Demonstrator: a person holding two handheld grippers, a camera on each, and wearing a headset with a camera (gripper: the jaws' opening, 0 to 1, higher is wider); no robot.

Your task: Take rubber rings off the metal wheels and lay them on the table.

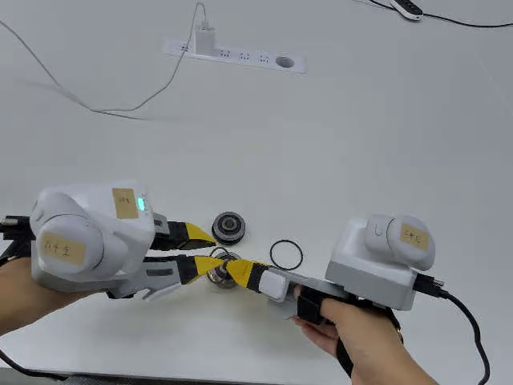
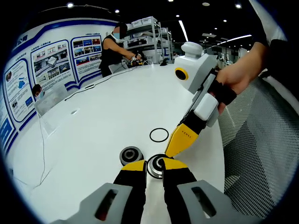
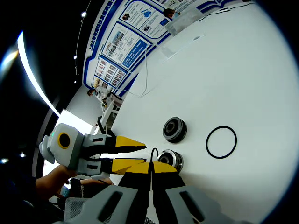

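Over the near wheel [image 1: 218, 276], its rubber ring [image 3: 153, 149] is pinched by the right gripper [image 3: 150, 164]; the left gripper [image 1: 200, 248] is held, jaws apart, just left.

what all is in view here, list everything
table: 1, white, under everything
power strip: 1, white, far side of table, white charger and cable plugged in
black cable: 1, far right corner
far wheel: 1, dark metal, black ring on it
near wheel: 1, silver, at both grippers' tips
loose ring: 1, black, flat on table right of the wheels
pinched ring: 1, thin black arc, rising beside near wheel
posters: several, blue and white, background wall
person: 1, dark top, far end of table
left gripper: white, yellow-black jaws open
right gripper: white, jaws shut, apparently on pinched ring
hands: 2, holding the grippers
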